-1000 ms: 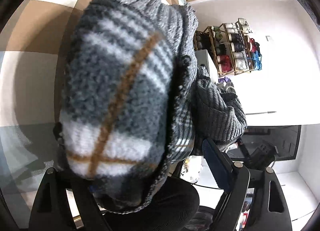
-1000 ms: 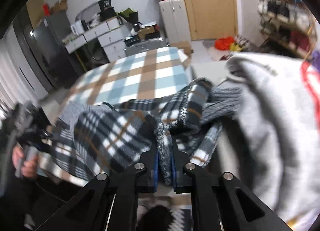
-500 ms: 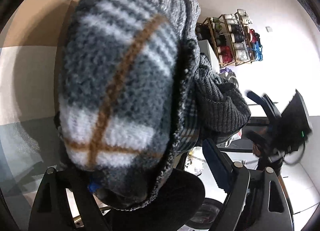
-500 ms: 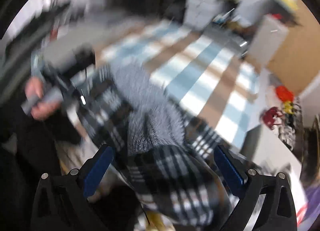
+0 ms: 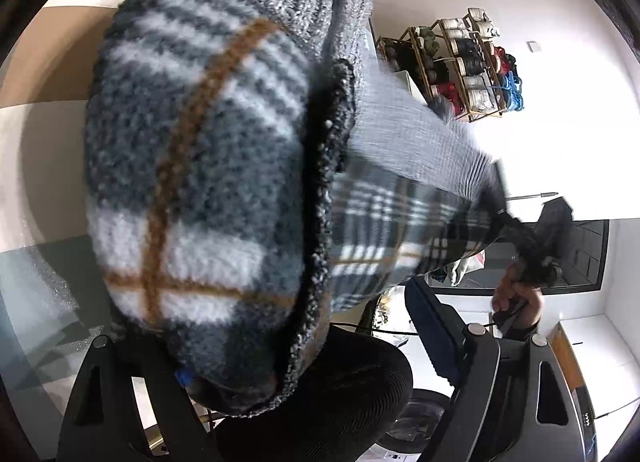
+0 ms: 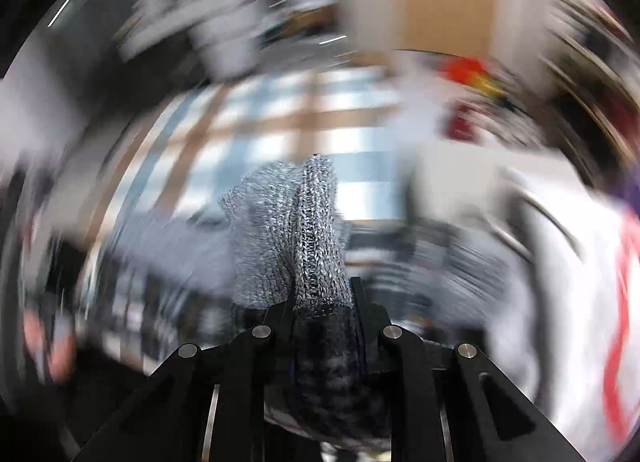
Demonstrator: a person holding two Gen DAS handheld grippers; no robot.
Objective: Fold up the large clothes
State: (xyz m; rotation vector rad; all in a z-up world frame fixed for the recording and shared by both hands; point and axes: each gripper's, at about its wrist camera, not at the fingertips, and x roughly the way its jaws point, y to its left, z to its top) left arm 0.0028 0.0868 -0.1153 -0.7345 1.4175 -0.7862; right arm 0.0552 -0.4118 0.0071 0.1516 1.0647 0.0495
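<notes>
A grey plaid fleece garment with brown lines and a grey knit trim (image 5: 200,189) fills the left wrist view, bunched over my left gripper (image 5: 304,342). Its fingers stand wide apart; the right finger (image 5: 432,334) is bare, the left one is buried under cloth. The garment stretches right toward my other gripper, seen in a hand at the right edge (image 5: 532,250). In the right wrist view, my right gripper (image 6: 322,302) is shut on the grey knit edge (image 6: 308,229) of the garment. That view is heavily blurred.
A table with a blue, white and brown checked cloth (image 6: 280,133) lies beyond the garment. A wooden shelf with rolled items (image 5: 464,61) stands against the white wall. A white garment with red lines (image 6: 580,302) is at the right.
My right gripper was shut on the plaid, opened wide half a second ago, and is now shut on the knit edge. The garment is pulled taut to the right.
</notes>
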